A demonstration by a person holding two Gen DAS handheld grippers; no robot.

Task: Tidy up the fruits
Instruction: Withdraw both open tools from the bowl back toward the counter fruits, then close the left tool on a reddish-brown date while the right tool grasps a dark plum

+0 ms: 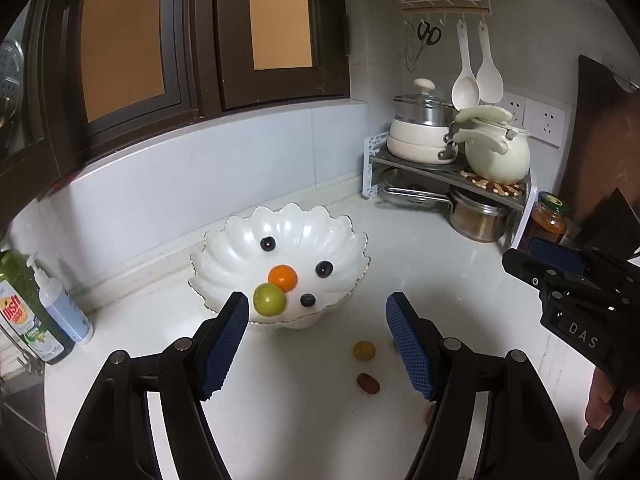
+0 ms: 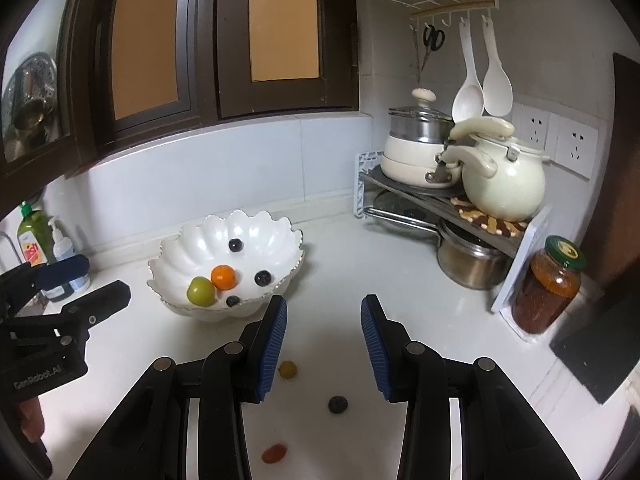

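A white scalloped bowl (image 1: 224, 248) (image 2: 180, 248) stands on the white counter. It holds an orange fruit (image 1: 283, 278) (image 2: 223, 277), a green fruit (image 1: 269, 300) (image 2: 201, 291) and three dark berries (image 1: 324, 269) (image 2: 263, 278). Loose on the counter nearer to me lie a small yellow fruit (image 1: 364, 350) (image 2: 287, 369), a red one (image 1: 368, 383) (image 2: 274, 453) and a dark berry (image 2: 337, 404). My left gripper (image 1: 316, 340) is open just short of the bowl, nothing between its blue pads. My right gripper (image 2: 324, 344) is open and empty above the loose fruits.
A corner rack (image 2: 432, 196) with pots and a cream kettle (image 2: 504, 184) stands at the back right, a jar (image 2: 548, 288) beside it. Soap bottles (image 1: 44, 312) stand at the left by the sink. A dark board (image 2: 592, 356) lies at the right edge.
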